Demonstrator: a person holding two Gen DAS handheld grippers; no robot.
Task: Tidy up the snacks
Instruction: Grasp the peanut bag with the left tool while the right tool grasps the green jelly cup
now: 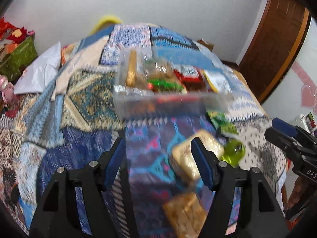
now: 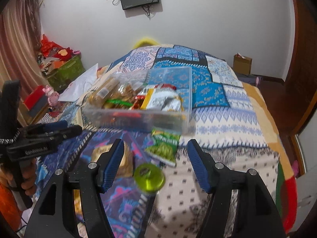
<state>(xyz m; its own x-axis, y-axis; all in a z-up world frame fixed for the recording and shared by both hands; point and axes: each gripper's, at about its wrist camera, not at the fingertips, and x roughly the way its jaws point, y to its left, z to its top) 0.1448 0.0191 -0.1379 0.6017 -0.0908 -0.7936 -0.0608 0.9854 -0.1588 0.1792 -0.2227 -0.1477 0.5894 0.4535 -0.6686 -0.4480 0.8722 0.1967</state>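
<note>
Left wrist view is pretty blurry. The left gripper (image 1: 158,154) has its jaws spread wide with nothing between them, hanging over the quilt (image 1: 83,91). A tan packet (image 1: 186,158) sits just behind the right-hand finger, the green lid (image 1: 234,152) just beside that, and another packet (image 1: 184,212) lower down, nearer the camera. The clear bin (image 1: 168,101), already full of snacks, is further up the bed, well apart from the jaws.

Right wrist view: the right gripper (image 2: 156,160) is open too, holding nothing. The green lid (image 2: 149,176) lies between its fingers, not touched. A green bag (image 2: 163,146) sits just past it, touching the bin's (image 2: 138,119) front wall.
</note>
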